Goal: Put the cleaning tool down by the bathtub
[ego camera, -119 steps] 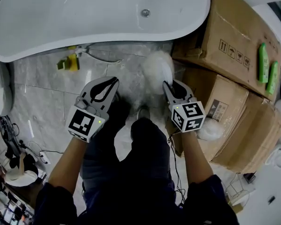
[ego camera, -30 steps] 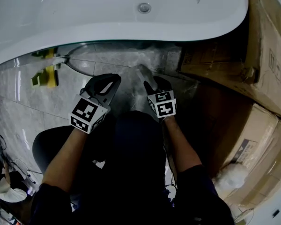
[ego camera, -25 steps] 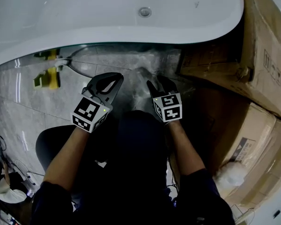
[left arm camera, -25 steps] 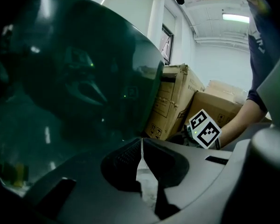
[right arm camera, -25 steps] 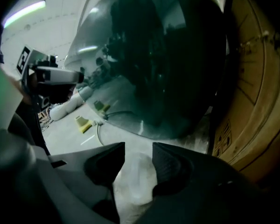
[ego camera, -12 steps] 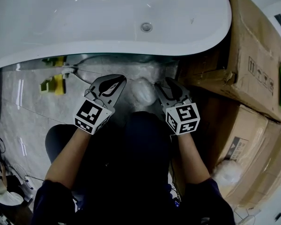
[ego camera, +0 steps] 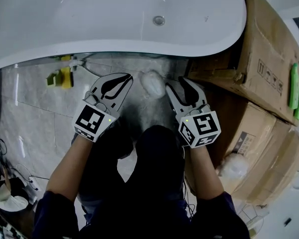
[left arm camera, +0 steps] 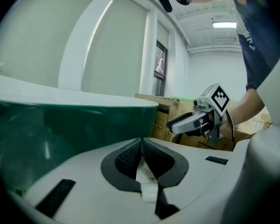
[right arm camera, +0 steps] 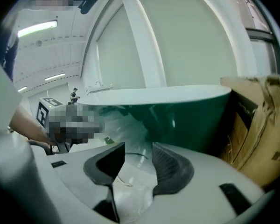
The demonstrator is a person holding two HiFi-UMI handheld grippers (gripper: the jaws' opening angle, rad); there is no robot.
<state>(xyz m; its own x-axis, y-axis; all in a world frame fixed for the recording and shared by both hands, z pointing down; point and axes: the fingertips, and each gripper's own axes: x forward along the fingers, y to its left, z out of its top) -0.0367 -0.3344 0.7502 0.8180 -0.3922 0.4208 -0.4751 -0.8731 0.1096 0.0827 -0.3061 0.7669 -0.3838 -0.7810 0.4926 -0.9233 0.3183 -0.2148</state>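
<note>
White fluffy cleaning tool (ego camera: 152, 82): lying on grey marble floor (ego camera: 40, 108) just beside white oval bathtub (ego camera: 114, 39). Right gripper (ego camera: 181, 82): near the tub wall, jaws spread, gripping nothing. Left gripper (ego camera: 123, 77): near the tub wall, jaws pressed together. Brown cardboard boxes (ego camera: 249, 49): against the tub's right end.

The right gripper (right arm camera: 137, 148) holds its jaws apart, with nothing between them. Beyond them, toward 11 o'clock, the fluffy white cleaning tool (right arm camera: 123, 125) lies just beside the bathtub (right arm camera: 177, 108). A cardboard box (right arm camera: 259, 125) stands at 3 o'clock.
</note>
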